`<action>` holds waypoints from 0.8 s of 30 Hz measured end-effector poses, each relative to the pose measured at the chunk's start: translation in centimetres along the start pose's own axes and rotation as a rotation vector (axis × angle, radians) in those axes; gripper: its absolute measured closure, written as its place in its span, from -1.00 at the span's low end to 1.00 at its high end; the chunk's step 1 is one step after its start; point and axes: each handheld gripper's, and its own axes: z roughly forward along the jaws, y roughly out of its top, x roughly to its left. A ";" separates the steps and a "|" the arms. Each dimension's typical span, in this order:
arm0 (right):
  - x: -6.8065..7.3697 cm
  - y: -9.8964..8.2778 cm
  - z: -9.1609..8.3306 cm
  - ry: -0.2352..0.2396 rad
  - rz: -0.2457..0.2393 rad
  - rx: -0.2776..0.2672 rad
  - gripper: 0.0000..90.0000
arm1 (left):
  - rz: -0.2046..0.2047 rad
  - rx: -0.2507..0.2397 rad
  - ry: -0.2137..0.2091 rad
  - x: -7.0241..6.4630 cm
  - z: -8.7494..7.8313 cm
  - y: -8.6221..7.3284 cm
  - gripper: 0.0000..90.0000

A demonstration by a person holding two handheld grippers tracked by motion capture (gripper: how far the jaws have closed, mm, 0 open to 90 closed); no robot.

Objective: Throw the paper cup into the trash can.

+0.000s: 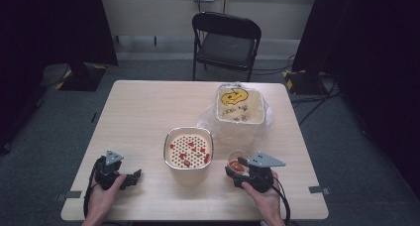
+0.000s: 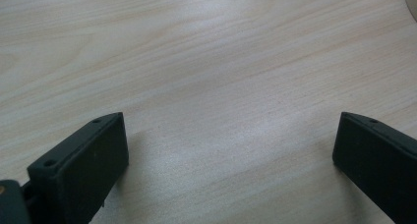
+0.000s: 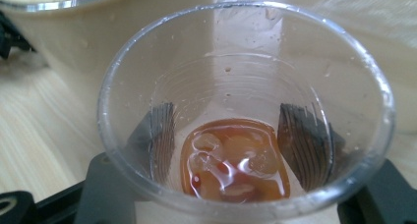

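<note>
The wooden table (image 1: 148,107) carried a lined bin (image 1: 240,109) and a strainer bowl (image 1: 188,149). Just right of the bowl, the right gripper (image 1: 236,172) pinched a clear plastic cup (image 3: 246,116) of amber liquid; the left gripper (image 2: 231,150) rested, jaws spread wide

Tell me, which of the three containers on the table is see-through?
The small plastic cup in the right gripper. You can see orange-brown liquid through it. The strainer bowl and the bag-lined tub are cream-coloured and opaque.
</note>
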 end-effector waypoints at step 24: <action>-0.5 8.0 -0.7 -0.040 -0.047 -0.184 -0.10 | 0.000 0.000 0.000 0.0 0.0 0.0 -1.00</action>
